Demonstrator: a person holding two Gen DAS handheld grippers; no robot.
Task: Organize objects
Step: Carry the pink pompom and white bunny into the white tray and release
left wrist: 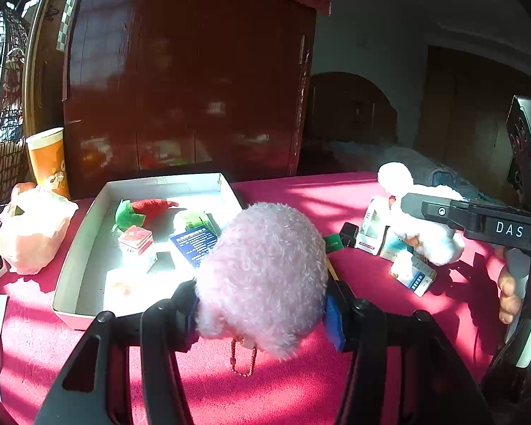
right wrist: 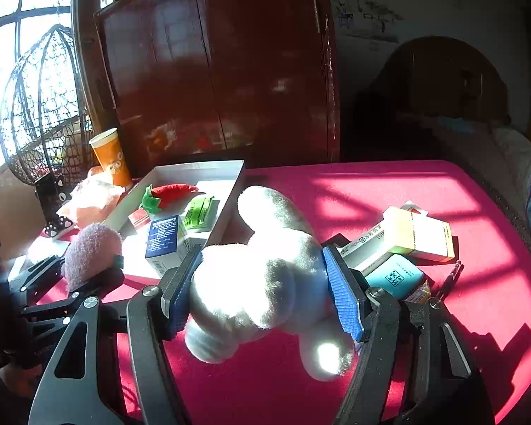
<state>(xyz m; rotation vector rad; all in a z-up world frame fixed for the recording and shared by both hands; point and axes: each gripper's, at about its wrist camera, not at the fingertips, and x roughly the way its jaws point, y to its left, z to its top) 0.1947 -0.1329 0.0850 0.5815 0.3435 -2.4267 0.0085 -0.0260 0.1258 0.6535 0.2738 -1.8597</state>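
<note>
Grippers both gripped toys: left gripper [left wrist: 262,304] clamped a pink plush [left wrist: 262,276]; right gripper [right wrist: 262,287] squeezed a white plush [right wrist: 262,276], tray [right wrist: 230,202] at ten o'clock.

Pink plush [left wrist: 262,276] & white plush [right wrist: 265,276] held above cloth.

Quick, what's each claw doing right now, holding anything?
Left claw: closed on the pink plush toy, held above the red tablecloth.
Right claw: closed on the white plush toy, also lifted.
</note>
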